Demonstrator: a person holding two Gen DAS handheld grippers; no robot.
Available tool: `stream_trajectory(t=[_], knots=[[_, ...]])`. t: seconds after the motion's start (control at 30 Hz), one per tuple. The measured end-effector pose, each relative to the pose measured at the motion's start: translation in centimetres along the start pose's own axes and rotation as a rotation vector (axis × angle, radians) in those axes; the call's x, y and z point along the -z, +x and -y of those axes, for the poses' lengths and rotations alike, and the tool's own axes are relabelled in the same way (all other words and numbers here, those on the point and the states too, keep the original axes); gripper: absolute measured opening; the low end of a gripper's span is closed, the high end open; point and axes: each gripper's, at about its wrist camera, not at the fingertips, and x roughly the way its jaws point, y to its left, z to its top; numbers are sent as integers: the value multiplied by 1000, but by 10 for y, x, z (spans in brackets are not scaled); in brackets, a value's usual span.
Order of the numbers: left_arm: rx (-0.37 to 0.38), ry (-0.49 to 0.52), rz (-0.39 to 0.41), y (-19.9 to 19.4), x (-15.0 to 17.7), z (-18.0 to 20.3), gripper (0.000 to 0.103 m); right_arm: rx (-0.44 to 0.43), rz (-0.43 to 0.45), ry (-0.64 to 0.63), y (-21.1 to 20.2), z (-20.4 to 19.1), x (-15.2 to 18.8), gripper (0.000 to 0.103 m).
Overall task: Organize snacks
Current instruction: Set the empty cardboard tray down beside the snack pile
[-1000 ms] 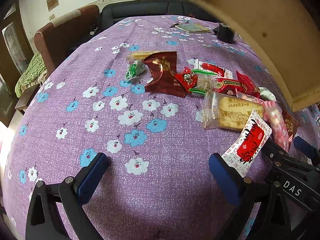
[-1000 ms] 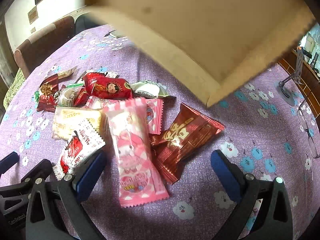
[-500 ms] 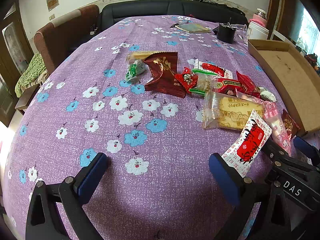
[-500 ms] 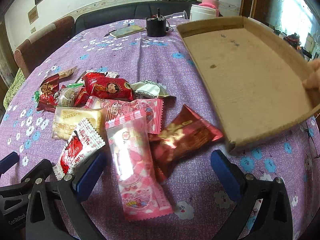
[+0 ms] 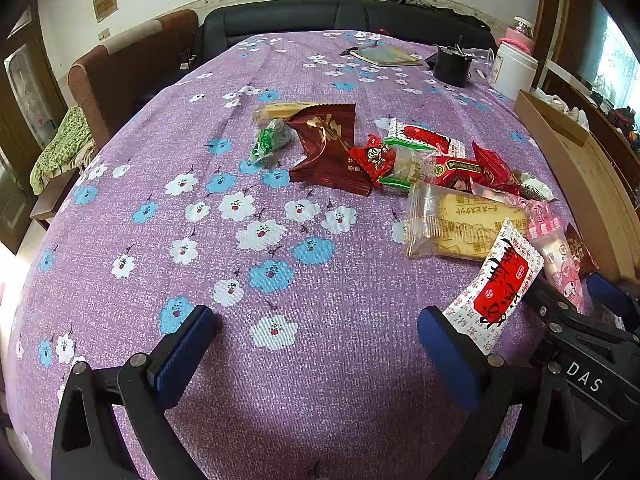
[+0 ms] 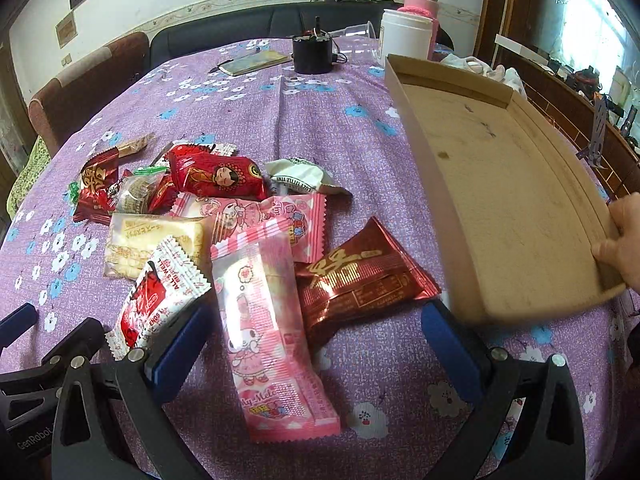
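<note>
**Tray arriving, grippers waiting over the snack pile**

Nearest, both grippers are hovering low over the purple cloth with fingers spread wide and gripping nothing. The right gripper (image 6: 312, 336) is straddling the long pink pack (image 6: 268, 332), which is lying between its pads. The left gripper (image 5: 312, 344) is sitting over bare cloth (image 5: 200, 240), with the red-and-white sachet (image 5: 496, 284) just beside its right pad.

Beyond them the snacks are lying in a loose heap, overlapping: a brown foil bag (image 6: 360, 276) to the right, a pale biscuit pack (image 6: 152, 240) to the left, a red candy pack (image 6: 216, 176) farther back.

On the right, a bare hand (image 6: 624, 240) is holding the empty cardboard tray (image 6: 500, 184); whether it is resting flat yet is hard to judge.

The sensible start is probably the pink pack: close across its narrow width near the middle, lift clear of its neighbours, then carry it right into the tray.
</note>
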Motion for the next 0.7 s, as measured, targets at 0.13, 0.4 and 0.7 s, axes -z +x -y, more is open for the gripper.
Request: stream_trajectory(t=[0.13, 0.4, 0.7], knots=[[0, 0, 0, 1, 0, -2, 102, 0, -2, 0, 0, 0, 0, 103], [0, 0, -1, 2, 0, -2, 102, 0, -2, 0, 0, 1, 0, 103], [-1, 0, -2, 3, -1, -3, 102, 0, -1, 0, 0, 1, 0, 103]])
